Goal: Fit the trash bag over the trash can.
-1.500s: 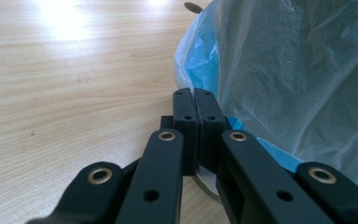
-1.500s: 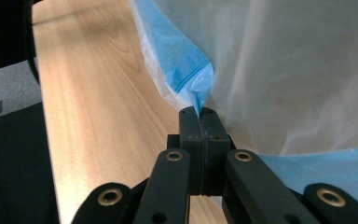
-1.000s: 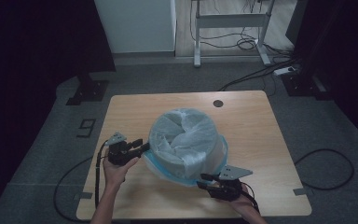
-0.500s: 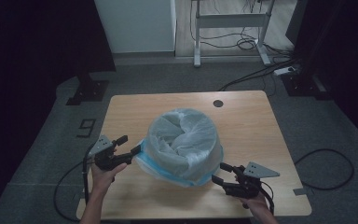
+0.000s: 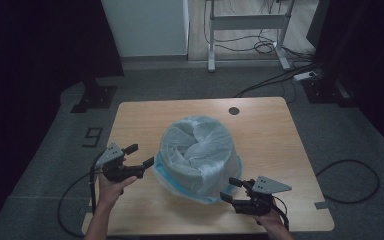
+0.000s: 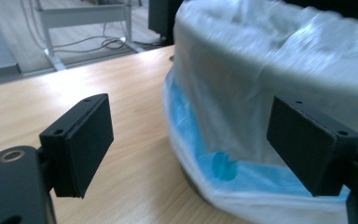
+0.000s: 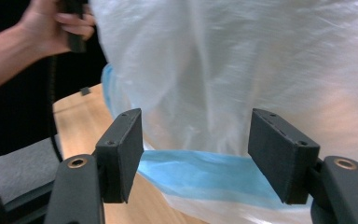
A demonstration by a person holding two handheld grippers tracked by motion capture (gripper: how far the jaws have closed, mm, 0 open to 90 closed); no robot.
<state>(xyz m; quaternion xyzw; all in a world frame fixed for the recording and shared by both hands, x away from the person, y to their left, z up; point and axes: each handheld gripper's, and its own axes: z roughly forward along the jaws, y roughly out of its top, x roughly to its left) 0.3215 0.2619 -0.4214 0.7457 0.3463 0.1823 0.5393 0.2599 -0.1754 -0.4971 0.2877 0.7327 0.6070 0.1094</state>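
A round bin wrapped in a white see-through bag (image 5: pixel 197 150) with a blue hem (image 5: pixel 167 176) stands mid-table, and looms large in the left gripper view (image 6: pixel 270 60) and the right gripper view (image 7: pixel 242 60). My left gripper (image 5: pixel 141 154) sits just left of the bag's lower edge; its jaws have just been opening and stand wide apart (image 6: pixel 196 135), touching nothing. My right gripper (image 5: pixel 229 189) is at the bag's front right corner. Its jaws opened within the last second, and the blue hem (image 7: pixel 205 170) shows beyond the gap (image 7: pixel 205 149), unpinched.
The wooden table (image 5: pixel 275 135) has a dark round hole (image 5: pixel 234 110) near its far edge. Bare wood lies left, right and behind the bin. Cables (image 5: pixel 350 182) trail on the grey floor, and a metal desk frame (image 5: pixel 245 22) stands behind.
Both grippers drew back from the bag, the left one leftward, the right one to the right. Both pairs of jaws spread wider, and the bag's hem dropped around the bin's base.
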